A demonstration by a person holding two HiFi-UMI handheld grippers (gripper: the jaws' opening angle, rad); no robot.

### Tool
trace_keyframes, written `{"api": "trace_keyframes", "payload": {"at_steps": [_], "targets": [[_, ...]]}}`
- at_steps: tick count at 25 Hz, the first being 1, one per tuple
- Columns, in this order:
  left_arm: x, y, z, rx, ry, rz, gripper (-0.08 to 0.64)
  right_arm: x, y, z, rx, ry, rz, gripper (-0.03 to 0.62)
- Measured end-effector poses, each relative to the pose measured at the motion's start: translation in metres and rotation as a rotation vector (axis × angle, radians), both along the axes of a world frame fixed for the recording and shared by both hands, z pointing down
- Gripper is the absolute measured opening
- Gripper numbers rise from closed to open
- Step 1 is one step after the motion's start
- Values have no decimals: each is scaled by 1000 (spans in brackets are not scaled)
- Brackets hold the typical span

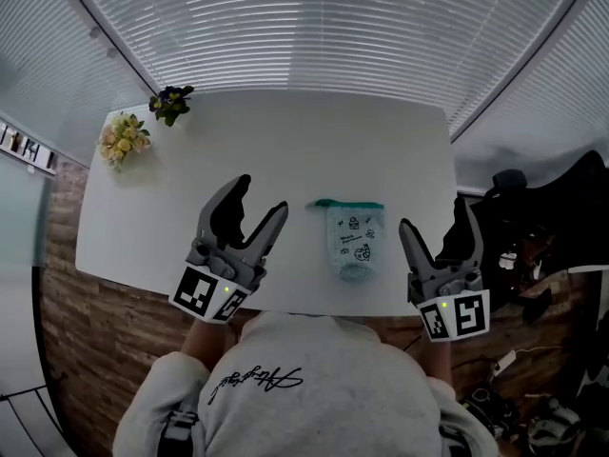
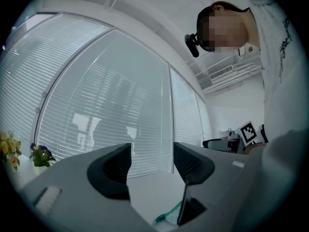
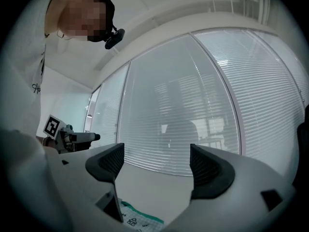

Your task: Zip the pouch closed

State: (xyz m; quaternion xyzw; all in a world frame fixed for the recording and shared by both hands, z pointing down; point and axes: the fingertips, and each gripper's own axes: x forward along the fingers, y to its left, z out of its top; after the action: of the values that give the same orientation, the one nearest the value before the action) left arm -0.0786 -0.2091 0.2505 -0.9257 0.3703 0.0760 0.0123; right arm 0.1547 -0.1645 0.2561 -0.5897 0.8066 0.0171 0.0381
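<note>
A small white pouch (image 1: 354,238) with cartoon prints and a green zipper edge along its far side lies flat on the white table (image 1: 238,141), near the front edge. My left gripper (image 1: 257,201) is held open to the pouch's left, nothing between its fingers. My right gripper (image 1: 440,227) is open at the pouch's right, also holding nothing. In the left gripper view only a green corner of the pouch (image 2: 169,217) shows low between the jaws. In the right gripper view the pouch (image 3: 140,220) peeks in at the bottom, beneath the open jaws.
Two small flower bunches, one yellow (image 1: 124,139) and one purple (image 1: 171,103), stand at the table's far left corner. Window blinds (image 1: 314,27) run behind the table. A dark chair with clutter (image 1: 533,236) sits to the right, off the table.
</note>
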Motion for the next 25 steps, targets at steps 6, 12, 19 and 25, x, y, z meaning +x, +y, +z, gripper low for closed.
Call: {"api": "trace_keyframes", "payload": {"at_steps": [6,12,19,25], "targets": [[14,4,-3,-18,24,-18,259,10,-7,18,-67,19,-48,398],[23,7,3,-26,9,-38,259,11,-18,68,-185,87,-79,396],[21,10,12,-41,-12,-65,259,-4,-39,146,-392,195,-158,393],[15,11,19,-55,-10,-97,259,-13,-52,194,-542,204,-226,369]]}}
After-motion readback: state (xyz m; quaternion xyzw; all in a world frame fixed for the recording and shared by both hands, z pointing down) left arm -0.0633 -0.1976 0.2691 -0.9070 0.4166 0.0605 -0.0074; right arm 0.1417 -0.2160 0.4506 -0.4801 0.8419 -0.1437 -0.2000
